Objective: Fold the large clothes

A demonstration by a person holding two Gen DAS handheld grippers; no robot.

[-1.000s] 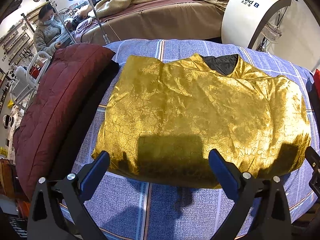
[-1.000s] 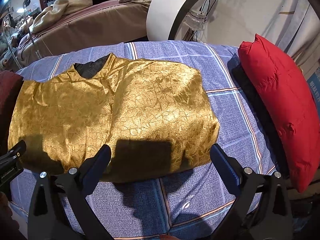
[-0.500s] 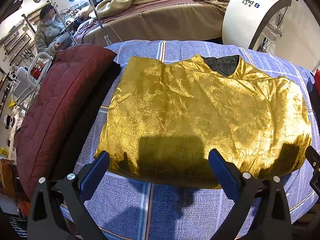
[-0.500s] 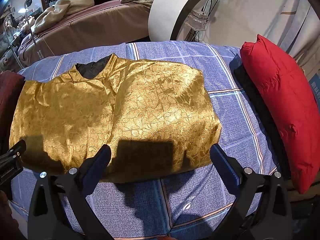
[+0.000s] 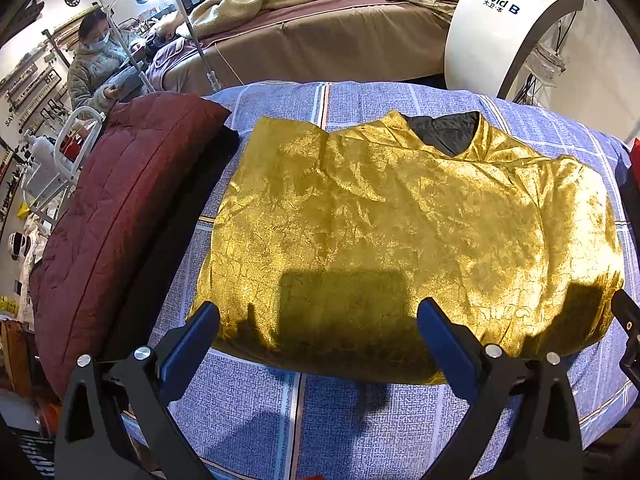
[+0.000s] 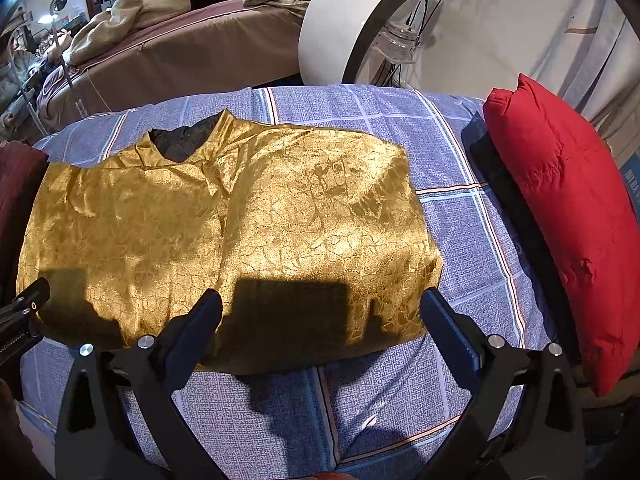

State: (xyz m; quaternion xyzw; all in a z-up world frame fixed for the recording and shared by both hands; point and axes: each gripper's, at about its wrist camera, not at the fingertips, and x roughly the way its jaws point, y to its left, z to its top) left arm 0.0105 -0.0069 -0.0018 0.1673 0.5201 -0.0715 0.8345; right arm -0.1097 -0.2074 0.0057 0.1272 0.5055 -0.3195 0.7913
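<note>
While the gold garment [image 5: 404, 236] lies partly folded on the bed [image 5: 360, 432], both grippers [image 5: 318, 330] [image 6: 320, 322] hover just short of its near hem, jaws spread, further folds apparently remaining

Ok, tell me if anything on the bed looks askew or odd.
Nothing is damaged or spilled. The gold garment lies flat on the bedspread, a bit crinkled, its near hem uneven. Both grippers hang open over it.
</note>
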